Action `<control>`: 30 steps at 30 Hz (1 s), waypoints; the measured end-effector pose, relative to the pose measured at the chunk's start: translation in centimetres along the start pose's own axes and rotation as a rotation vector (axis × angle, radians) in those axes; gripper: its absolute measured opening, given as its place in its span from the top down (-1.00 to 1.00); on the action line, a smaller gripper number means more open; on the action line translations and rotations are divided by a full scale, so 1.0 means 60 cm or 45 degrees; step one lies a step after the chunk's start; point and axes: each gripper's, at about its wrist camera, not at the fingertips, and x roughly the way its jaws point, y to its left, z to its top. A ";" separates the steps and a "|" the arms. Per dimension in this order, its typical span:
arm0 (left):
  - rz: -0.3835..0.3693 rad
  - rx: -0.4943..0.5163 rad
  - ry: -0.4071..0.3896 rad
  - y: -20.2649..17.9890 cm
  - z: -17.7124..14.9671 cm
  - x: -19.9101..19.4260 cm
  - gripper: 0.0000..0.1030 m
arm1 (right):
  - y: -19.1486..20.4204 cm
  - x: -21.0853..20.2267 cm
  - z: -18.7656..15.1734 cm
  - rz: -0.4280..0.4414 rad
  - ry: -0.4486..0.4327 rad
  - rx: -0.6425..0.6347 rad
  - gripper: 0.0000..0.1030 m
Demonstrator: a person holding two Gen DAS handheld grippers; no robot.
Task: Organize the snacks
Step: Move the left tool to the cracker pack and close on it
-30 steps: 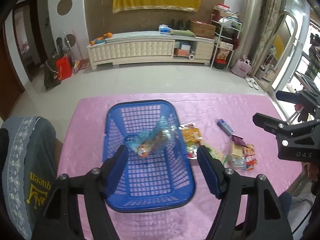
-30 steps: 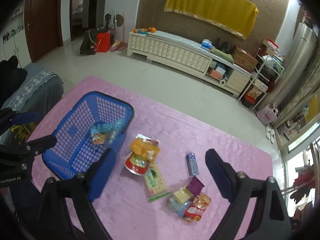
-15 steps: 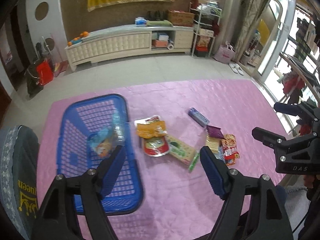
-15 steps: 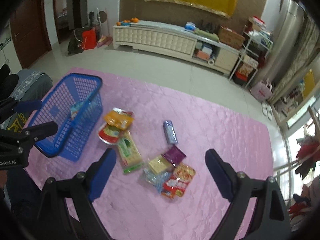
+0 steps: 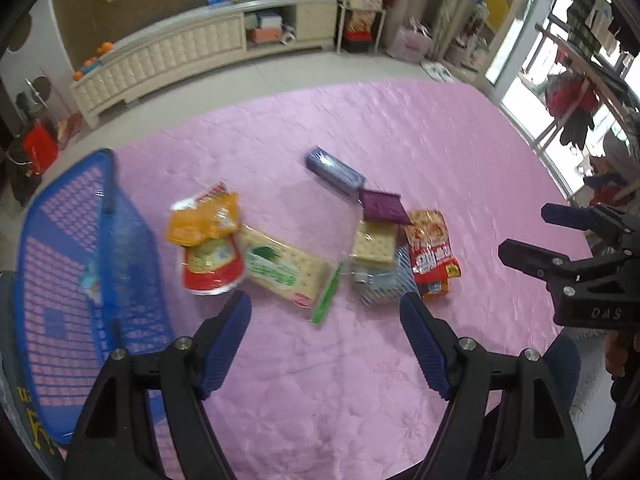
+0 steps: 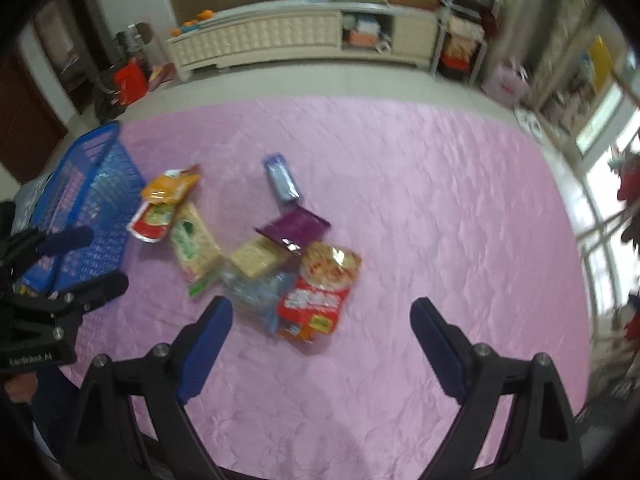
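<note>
A blue mesh basket [image 5: 68, 264] stands at the table's left with one snack bag [image 5: 90, 280] inside; the right wrist view shows it too [image 6: 80, 200]. Several snacks lie loose on the pink cloth: an orange bag [image 5: 204, 220], a red-rimmed pack [image 5: 212, 268], a green cracker pack [image 5: 284, 270], a blue bar [image 5: 334, 170], a purple packet [image 5: 382, 206] and a red bag [image 5: 432, 250]. My left gripper [image 5: 326, 308] is open and empty, just short of the cracker pack. My right gripper [image 6: 322, 316] is open and empty, near the red bag [image 6: 320, 292].
The pink cloth [image 5: 420, 128] covers the table to its far and right edges. A grey chair back [image 5: 8, 380] stands at the left behind the basket. Beyond the table are tiled floor and a white cabinet [image 5: 168, 60].
My left gripper has swung right, from over the basket to over the loose snacks. My right gripper has also turned right and come closer to the pile. Both stay open.
</note>
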 end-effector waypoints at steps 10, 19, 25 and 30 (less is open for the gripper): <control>0.005 0.178 0.139 -0.054 0.053 0.120 -0.46 | -0.069 0.070 -0.002 0.075 0.062 0.143 -0.80; 0.022 0.239 0.261 -0.068 0.093 0.224 -0.46 | -0.106 0.104 -0.005 0.130 0.074 0.210 -0.80; -0.035 0.216 0.299 -0.066 0.113 0.263 -0.46 | -0.118 0.118 -0.014 0.146 0.101 0.233 -0.80; -0.127 0.168 0.310 -0.057 0.114 0.264 0.17 | -0.124 0.123 -0.025 0.148 0.126 0.252 -0.80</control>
